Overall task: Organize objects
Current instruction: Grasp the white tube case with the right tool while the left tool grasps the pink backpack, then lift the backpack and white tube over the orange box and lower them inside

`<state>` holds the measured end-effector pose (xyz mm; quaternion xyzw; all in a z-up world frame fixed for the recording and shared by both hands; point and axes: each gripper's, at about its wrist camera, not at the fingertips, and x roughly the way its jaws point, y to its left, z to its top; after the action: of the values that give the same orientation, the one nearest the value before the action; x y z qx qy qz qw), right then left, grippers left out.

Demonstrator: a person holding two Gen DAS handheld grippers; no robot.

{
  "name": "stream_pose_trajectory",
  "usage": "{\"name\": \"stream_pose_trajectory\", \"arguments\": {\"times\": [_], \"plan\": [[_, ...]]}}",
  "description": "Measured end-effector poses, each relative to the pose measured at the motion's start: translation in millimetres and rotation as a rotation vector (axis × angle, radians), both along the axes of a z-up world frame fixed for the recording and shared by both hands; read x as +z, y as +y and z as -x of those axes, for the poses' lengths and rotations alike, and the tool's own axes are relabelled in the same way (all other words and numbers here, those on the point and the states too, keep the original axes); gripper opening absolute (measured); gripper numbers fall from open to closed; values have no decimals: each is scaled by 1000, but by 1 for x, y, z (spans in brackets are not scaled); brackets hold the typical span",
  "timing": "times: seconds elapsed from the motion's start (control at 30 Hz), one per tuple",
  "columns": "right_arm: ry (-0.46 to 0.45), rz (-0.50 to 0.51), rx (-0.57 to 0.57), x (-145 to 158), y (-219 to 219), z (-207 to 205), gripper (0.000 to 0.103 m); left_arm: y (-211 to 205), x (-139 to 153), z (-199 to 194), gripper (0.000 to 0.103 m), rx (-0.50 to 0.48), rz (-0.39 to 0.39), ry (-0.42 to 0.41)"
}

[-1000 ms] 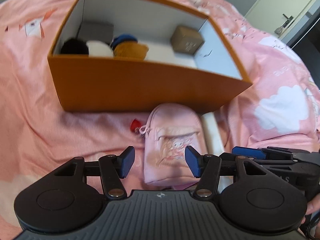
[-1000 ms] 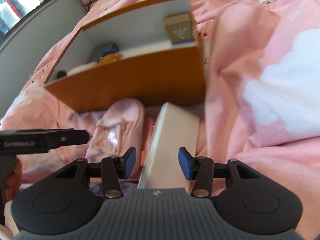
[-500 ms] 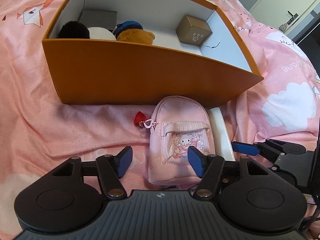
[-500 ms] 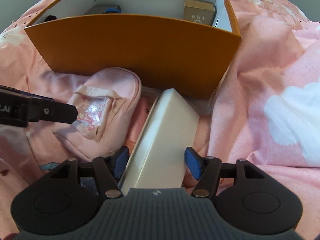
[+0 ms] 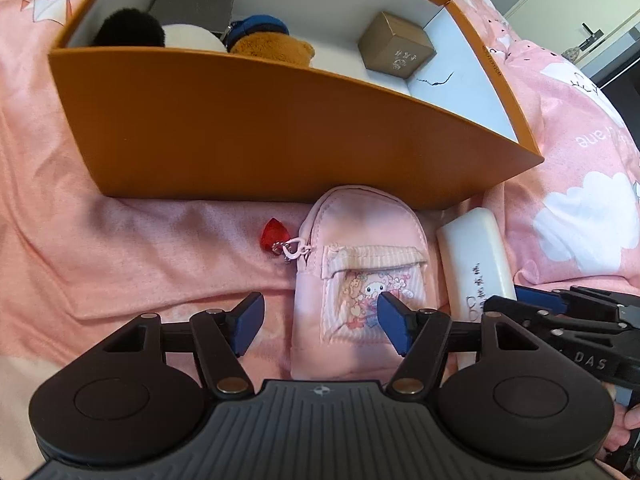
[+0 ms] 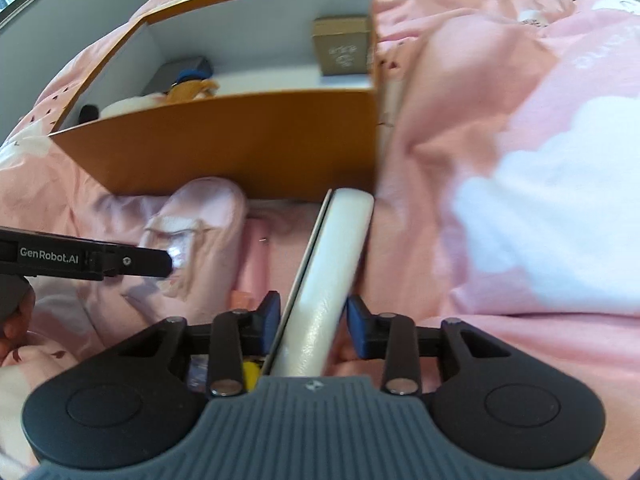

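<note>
An open orange box [image 5: 256, 120] sits on a bed covered by a pink bedsheet [image 5: 80, 248]. Inside it lie a small brown cardboard box [image 5: 394, 46] at the right end, and at the left end a black-and-white plush [image 5: 160, 34], a brown plush toy [image 5: 272, 46] and a grey case [image 5: 192, 4].

Just in front of the box lies a pink mini backpack [image 5: 360, 272] with a red heart charm [image 5: 274, 234] on its zipper. Beside it, to the right, is a white glasses case [image 5: 476, 256].

The left hand-held gripper [image 5: 318, 320] hovers released over the lower part of the backpack, its jaws spread wide.

The right hand-held gripper [image 6: 312, 326] straddles the near end of the white glasses case [image 6: 332, 276]; its blue pads [image 6: 360, 332] stand close to the case, though the blur hides whether they actually press on it.
</note>
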<state>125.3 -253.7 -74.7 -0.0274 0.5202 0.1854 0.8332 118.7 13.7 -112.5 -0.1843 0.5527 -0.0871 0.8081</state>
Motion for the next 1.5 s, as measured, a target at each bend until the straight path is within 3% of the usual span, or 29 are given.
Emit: {"name": "stream_pose_trajectory", "arguments": {"times": [0.27, 0.33, 0.4, 0.53, 0.7, 0.8, 1.1, 1.5], "plan": [[75, -66, -44, -18, -11, -14, 38, 4, -10, -9, 74, 13, 60, 14], [82, -78, -50, -21, -11, -16, 38, 3, -12, -10, 68, 8, 76, 13], [88, -97, -58, -23, -11, -17, 38, 1, -12, -10, 54, -1, 91, 8], [87, -127, -71, -24, -11, -17, 37, -4, -7, -6, 46, -11, 71, -14], [73, -128, -67, -19, -10, -13, 37, 2, 4, 2, 28, 1, 80, -44], [74, -162, -83, -14, -13, -12, 35, 4, 11, 6, 25, -1, 85, -65], [57, -297, -108, 31, -36, -9, 31, 11, 45, 20, 22, 13, 141, -157], [-52, -365, 3, 116, -36, -26, 31, 24, 105, 17, 22, 52, 211, -323]]}}
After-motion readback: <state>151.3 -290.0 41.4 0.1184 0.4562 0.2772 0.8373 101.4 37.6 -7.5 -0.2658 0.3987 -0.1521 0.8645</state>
